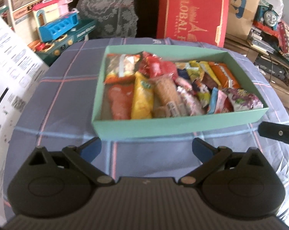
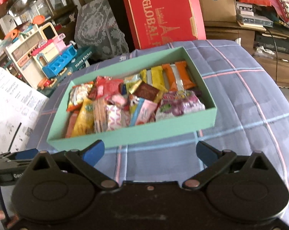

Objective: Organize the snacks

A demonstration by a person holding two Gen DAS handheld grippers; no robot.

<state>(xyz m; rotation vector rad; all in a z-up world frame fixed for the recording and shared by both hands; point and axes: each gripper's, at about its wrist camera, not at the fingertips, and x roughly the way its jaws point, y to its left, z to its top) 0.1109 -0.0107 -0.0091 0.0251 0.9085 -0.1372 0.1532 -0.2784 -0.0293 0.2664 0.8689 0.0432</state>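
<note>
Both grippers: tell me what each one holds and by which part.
Nothing. The left gripper and right gripper are open over the checked cloth, short of the green cardboard snack box.

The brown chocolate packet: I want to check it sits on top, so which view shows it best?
The right wrist view: the brown chocolate packet lies on top of the pile in the green box, its face unobstructed. The left wrist view shows only a dark sliver among the yellow wrappers.
</note>
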